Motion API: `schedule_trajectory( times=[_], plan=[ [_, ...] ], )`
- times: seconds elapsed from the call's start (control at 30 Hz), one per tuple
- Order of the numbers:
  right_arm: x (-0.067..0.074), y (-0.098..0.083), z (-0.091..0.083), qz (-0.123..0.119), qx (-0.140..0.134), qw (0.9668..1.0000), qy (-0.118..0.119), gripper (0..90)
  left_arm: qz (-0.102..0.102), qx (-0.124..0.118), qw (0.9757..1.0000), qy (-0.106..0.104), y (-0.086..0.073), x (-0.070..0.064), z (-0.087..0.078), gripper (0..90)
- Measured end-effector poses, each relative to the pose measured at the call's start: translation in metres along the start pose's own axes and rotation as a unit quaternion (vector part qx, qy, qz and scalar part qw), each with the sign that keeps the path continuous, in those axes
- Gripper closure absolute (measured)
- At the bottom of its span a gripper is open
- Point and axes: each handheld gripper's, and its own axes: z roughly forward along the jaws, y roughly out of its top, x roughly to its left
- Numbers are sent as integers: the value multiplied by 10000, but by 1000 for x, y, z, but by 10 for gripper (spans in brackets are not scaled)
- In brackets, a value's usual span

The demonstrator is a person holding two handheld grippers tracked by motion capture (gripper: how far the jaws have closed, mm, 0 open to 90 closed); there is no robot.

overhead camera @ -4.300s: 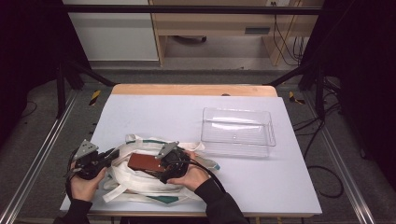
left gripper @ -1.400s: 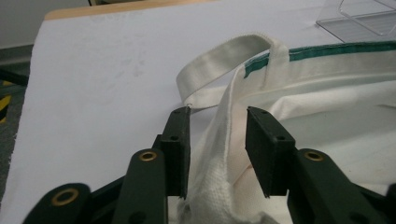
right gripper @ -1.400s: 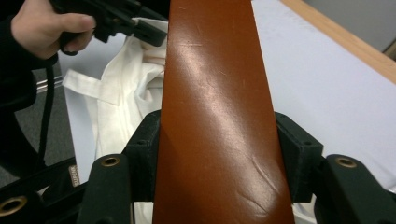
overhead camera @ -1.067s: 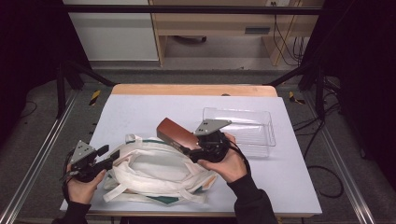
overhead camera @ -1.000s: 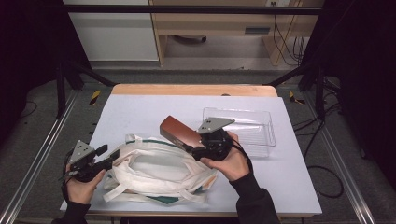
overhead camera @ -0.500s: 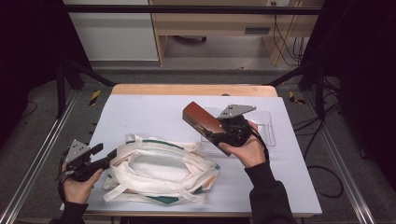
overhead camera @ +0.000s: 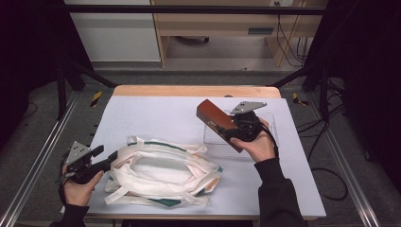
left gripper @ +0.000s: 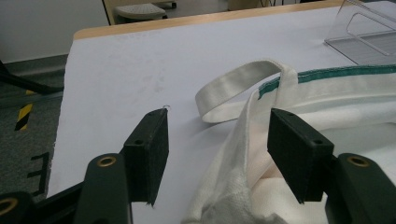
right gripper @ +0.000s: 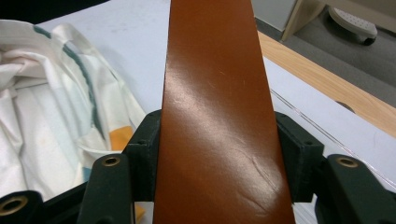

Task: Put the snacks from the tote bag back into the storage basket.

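Brown leather case (overhead camera: 216,120): held off the table, tilted, over the near-left edge of the clear plastic tray (overhead camera: 269,142) at right-centre of the white table (overhead camera: 156,113). Right gripper (overhead camera: 239,132) clamps it, jaws tight on both sides. White cloth bag (overhead camera: 161,172) lies front-left. Left gripper (overhead camera: 106,158) at the bag's left end, jaws wide; a strap (left gripper: 233,86) lies between them, ungripped.
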Motion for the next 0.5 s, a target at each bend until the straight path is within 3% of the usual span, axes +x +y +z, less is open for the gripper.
schedule_trajectory(
  times=[0.3, 0.5],
  plan=[
    [-23, -6, 6, 205, 72, 9997, -150, 431, 7, 47, 10000, 21, -1, 1, 2, 384],
    [-37, -10, 10, 132, 189, 9994, -267, 432, -2, 47, 10000, 40, -1, 2, 2, 385]
  ],
)
